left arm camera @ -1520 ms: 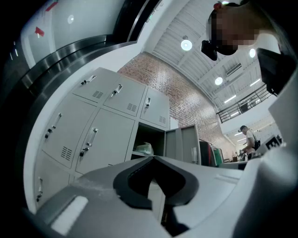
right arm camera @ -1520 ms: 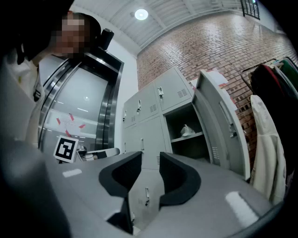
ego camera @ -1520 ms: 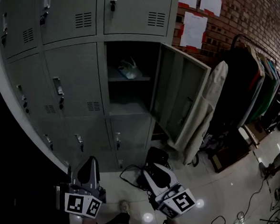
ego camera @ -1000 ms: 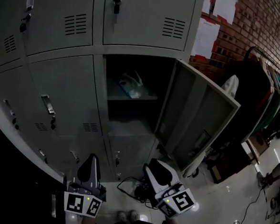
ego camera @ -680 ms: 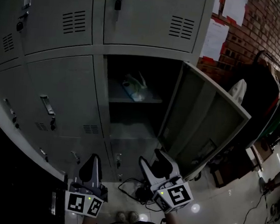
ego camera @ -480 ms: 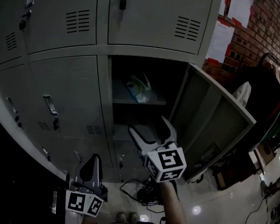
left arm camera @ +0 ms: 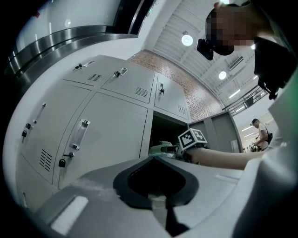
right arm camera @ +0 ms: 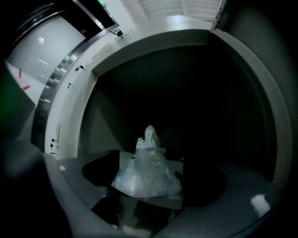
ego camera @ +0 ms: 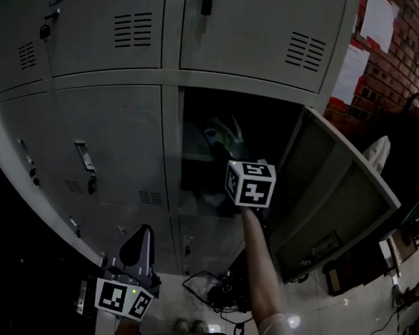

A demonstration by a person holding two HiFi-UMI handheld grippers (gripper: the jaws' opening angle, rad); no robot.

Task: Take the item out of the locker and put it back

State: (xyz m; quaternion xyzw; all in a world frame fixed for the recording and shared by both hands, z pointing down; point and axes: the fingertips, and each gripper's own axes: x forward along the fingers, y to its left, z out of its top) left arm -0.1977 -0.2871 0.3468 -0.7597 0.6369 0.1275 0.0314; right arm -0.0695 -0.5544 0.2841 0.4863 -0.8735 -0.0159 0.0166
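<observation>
Our right tongs (right arm camera: 151, 179) have just been opening and now stand spread wide inside the open locker (ego camera: 169, 146), nothing pinched yet. The plastic bag (right arm camera: 146, 160) sits on the shelf (right arm camera: 156, 201) straight ahead of them. The left tongs (ego camera: 143, 234) hang low outside, closed on nothing.

The bag looks thin and crinkly to us, probably light, floppy and a bit slick, and we can't tell what's inside. We'd guess the bunched peak on top is the spot to pinch, since the wide belly would likely just squish and slide.
</observation>
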